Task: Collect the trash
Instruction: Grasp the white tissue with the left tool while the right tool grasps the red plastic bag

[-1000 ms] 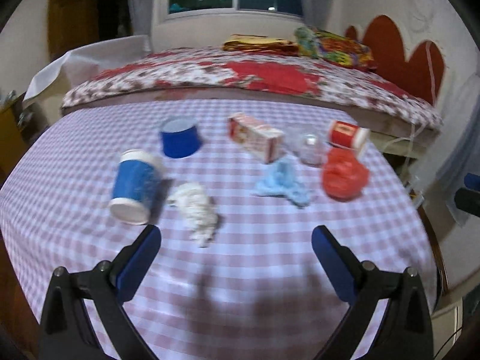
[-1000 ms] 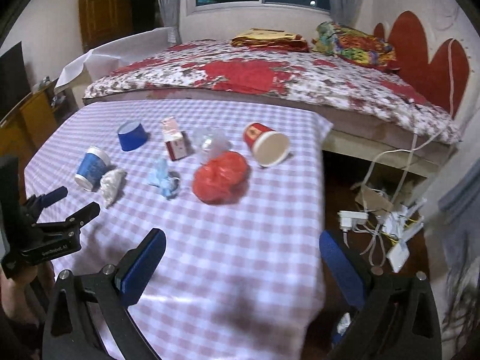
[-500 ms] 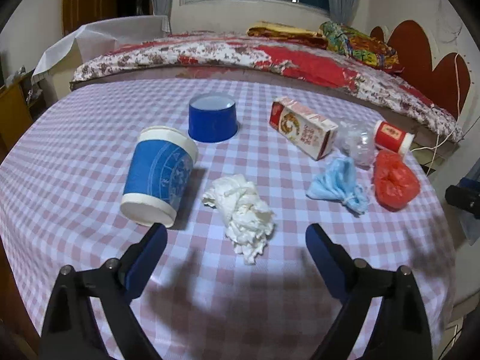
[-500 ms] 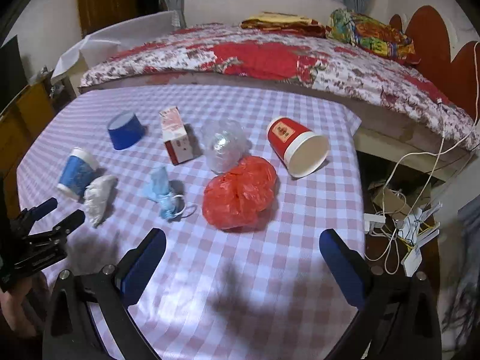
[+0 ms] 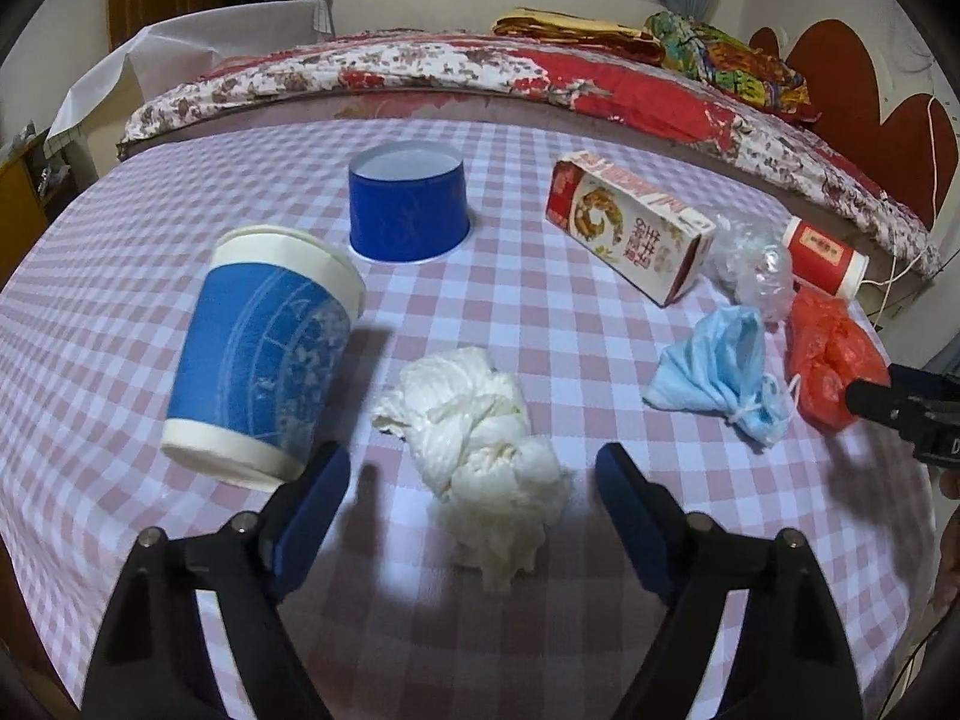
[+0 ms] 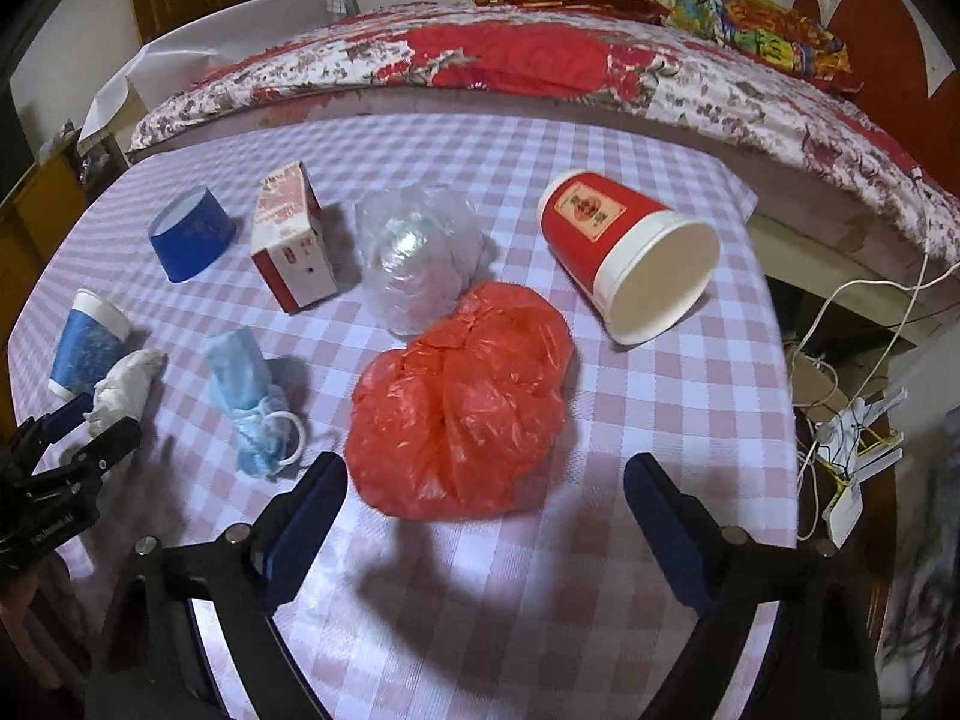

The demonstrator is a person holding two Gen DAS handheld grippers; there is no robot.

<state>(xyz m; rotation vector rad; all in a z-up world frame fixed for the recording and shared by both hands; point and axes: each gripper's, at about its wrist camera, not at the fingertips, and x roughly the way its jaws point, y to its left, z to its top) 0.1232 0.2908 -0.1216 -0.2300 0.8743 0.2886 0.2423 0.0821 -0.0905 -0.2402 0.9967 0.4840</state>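
Note:
Trash lies on a checked tablecloth [image 5: 480, 312]. My left gripper [image 5: 474, 480] is open, its jaws on either side of a crumpled white tissue [image 5: 480, 438]. A blue and white paper cup [image 5: 264, 354] lies tipped at its left. My right gripper [image 6: 486, 492] is open just before a crumpled red plastic bag [image 6: 462, 402], which also shows in the left wrist view [image 5: 828, 354]. A blue face mask [image 6: 252, 402], a clear plastic wrapper [image 6: 414, 258], a red paper cup [image 6: 630, 258] on its side and a carton [image 6: 294, 246] lie around.
An upturned blue cup [image 5: 408, 210] stands behind the tissue. A bed with a floral cover [image 6: 540, 66] runs along the table's far side. Cables and a power strip [image 6: 852, 450] lie on the floor past the table's right edge [image 6: 780, 360].
Both grippers have moved forward and lower toward the table. The tissue now sits between the left jaws, and the red bag is close before the right jaws. Both stay open.

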